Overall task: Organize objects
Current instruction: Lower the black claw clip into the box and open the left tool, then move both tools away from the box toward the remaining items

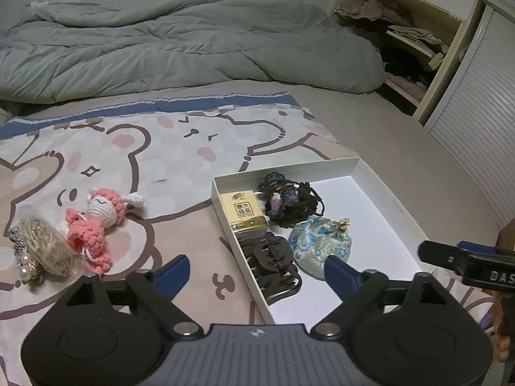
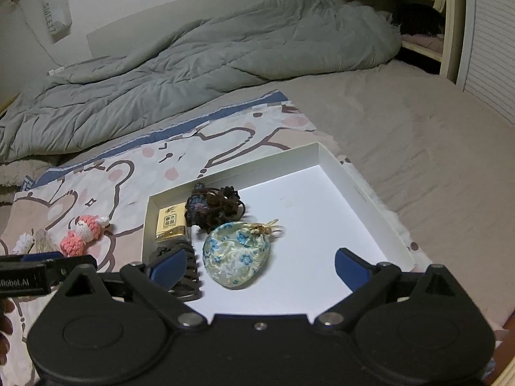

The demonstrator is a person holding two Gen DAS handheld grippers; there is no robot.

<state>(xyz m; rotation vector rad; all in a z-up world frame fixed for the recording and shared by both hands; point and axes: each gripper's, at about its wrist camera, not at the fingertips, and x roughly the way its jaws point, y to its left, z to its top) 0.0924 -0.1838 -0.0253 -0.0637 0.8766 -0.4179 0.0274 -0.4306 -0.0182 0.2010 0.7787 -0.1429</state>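
Left wrist view: the left gripper (image 1: 254,270) hangs with jaws apart and empty over the bed. The white box (image 1: 391,206) already packs a hair claw (image 1: 273,257), yellow card box (image 1: 244,212), crochet bundle (image 1: 289,202) and brocade pouch (image 1: 318,244) along its left side, probably to save floor; the crochet doll (image 1: 96,222) and bagged trinkets (image 1: 42,247) wait outside.

Right wrist view: the right gripper (image 2: 260,267), jaws apart and empty, faces the box's bare right half; its low walls leave easy entry.

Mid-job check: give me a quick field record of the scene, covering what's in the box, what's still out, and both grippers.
surface: bed with cartoon blanket
box: white box, open
in box: floral pouch; dark crochet bundle; yellow pack; black hair claw
still out: pink crochet doll; bag of trinkets
left gripper: open, empty
right gripper: open, empty, over box
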